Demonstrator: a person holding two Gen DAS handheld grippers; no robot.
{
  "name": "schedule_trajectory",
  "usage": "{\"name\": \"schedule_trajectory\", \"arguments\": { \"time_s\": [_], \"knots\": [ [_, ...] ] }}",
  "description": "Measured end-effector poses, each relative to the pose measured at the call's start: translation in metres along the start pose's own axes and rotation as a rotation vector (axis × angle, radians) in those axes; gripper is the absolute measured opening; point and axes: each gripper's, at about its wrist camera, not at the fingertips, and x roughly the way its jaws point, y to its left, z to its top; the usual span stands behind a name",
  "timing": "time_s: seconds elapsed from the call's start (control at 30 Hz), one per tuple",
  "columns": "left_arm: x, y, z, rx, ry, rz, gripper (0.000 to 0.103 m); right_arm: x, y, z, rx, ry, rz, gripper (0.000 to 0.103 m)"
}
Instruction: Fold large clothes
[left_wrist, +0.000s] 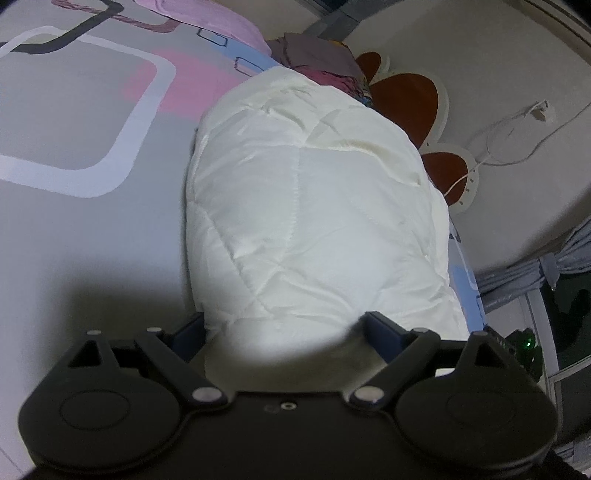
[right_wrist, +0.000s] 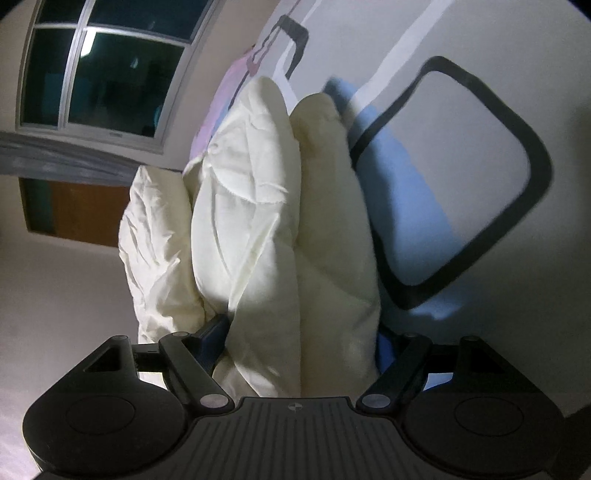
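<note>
A thick white quilted garment or quilt (left_wrist: 314, 206) lies folded into a bundle on the patterned bed sheet (left_wrist: 74, 122). My left gripper (left_wrist: 284, 328) has its jaws wide, one on each side of the bundle's near end, which fills the gap between them. In the right wrist view the same white bundle (right_wrist: 266, 229) shows as several stacked folds seen edge-on. My right gripper (right_wrist: 303, 343) straddles these folds with its jaws wide apart. The fingertips of both grippers are hidden by the fabric.
A pink pillow (left_wrist: 207, 18) and a folded purple cloth (left_wrist: 317, 48) lie at the bed's far end. The wall has a brown paw decoration (left_wrist: 406, 99) and white cables (left_wrist: 509, 140). A window (right_wrist: 107, 66) and grey curtain (left_wrist: 554, 269) are near the bed's side.
</note>
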Motion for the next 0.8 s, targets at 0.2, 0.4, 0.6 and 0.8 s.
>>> {"name": "schedule_trajectory", "arguments": {
  "time_s": [0.2,0.4,0.6,0.8],
  "knots": [
    [-0.004,0.005,-0.003,-0.002,0.0,-0.018,0.089,-0.024,-0.013,-0.003,0.064,-0.081,0.007,0.079],
    [-0.008,0.013,-0.012,-0.039,-0.012,-0.037,0.089,-0.019,-0.013,-0.004,0.019,-0.044,0.016,0.093],
    [-0.005,0.013,-0.005,-0.031,0.003,-0.04,0.088,0.002,0.008,-0.015,-0.086,0.03,-0.006,0.092],
    [0.011,0.007,0.002,-0.003,0.036,-0.061,0.087,0.03,0.027,-0.012,-0.14,0.069,-0.033,0.064]
  ]
}}
